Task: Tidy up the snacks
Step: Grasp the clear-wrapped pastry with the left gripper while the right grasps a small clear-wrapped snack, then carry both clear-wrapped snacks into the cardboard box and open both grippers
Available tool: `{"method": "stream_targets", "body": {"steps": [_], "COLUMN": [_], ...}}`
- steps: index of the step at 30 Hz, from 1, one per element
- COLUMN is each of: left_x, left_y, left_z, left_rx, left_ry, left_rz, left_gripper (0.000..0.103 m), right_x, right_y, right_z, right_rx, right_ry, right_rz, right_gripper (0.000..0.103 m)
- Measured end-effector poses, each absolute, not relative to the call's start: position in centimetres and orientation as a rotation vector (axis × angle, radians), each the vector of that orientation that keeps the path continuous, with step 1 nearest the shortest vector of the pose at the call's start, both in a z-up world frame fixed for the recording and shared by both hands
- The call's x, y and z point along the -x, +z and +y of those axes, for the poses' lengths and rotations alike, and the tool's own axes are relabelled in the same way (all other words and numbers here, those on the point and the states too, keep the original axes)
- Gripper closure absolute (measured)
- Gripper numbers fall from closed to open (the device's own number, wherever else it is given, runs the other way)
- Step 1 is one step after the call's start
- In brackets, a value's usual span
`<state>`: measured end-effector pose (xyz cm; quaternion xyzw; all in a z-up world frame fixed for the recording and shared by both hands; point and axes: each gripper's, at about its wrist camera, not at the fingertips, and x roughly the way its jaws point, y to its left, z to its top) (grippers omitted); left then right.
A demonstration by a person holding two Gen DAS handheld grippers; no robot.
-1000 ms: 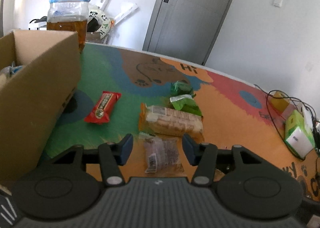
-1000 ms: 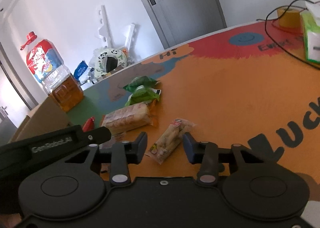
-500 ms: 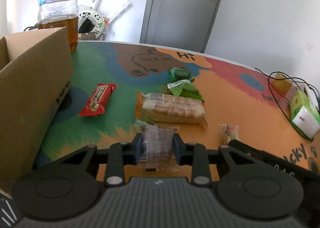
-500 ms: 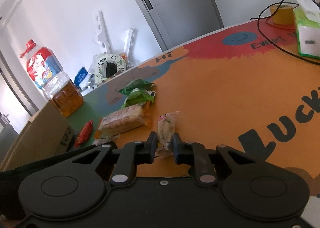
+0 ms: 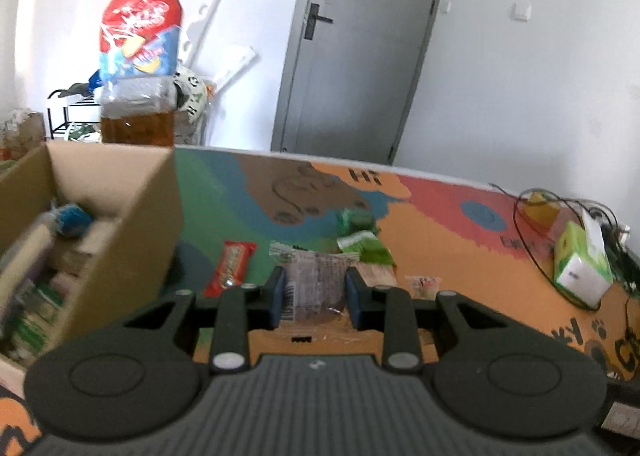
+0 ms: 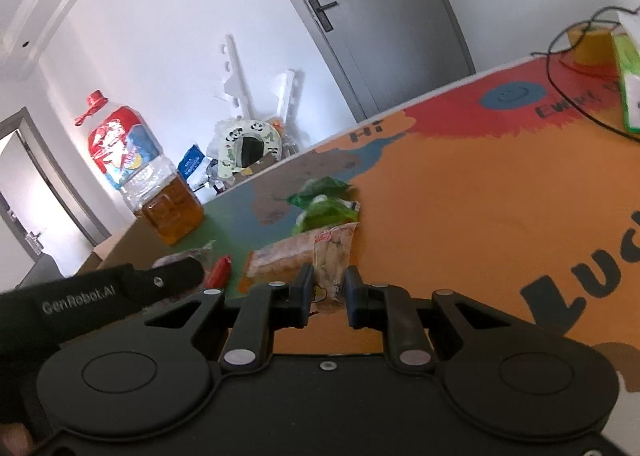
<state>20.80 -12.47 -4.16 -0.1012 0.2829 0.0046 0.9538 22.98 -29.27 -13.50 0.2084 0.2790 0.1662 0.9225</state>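
Left tongs (image 5: 316, 302) clamped on dark snack packet (image 5: 314, 288), right tongs (image 6: 328, 294) on pale snack pouch (image 6: 332, 260).

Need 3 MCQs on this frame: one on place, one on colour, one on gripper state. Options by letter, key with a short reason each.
1. Where is the cardboard box in the left wrist view?
A. left of the left gripper
B. right of it
C. beside the tissue box

2. What colour is the long snack wrapper lying beside the box?
A. blue
B. red
C. white

3. What is the right gripper doing?
A. open over bare table
B. shut on nothing
C. shut on a pale snack packet

Key:
1 A, the box fills the left edge.
2 B, the wrapper is red.
3 C, both fingers press on the packet's sides.
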Motion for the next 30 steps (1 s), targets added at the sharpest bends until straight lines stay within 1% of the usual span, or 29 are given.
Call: {"method": "stream_targets", "body": {"steps": [16,30], "left_x": [-18.0,-15.3], "left_y": [-0.3,0.3], "left_z": [-6.9,-1.6], "left_rx": [0.224,0.251], "left_ry": [0.083,0.158], "left_rz": [0.517,0.514], "left_gripper": [0.073,0.073], "right_x": [-21.4,-20.6], "right_y": [-9.8,-7.1], "right_z": [-24.2,-20.5], "right_rx": [-0.354,-0.324], "right_ry": [0.438,0.492], "right_rz": [0.519,0.49], "right_gripper": [0.085,0.085]}}
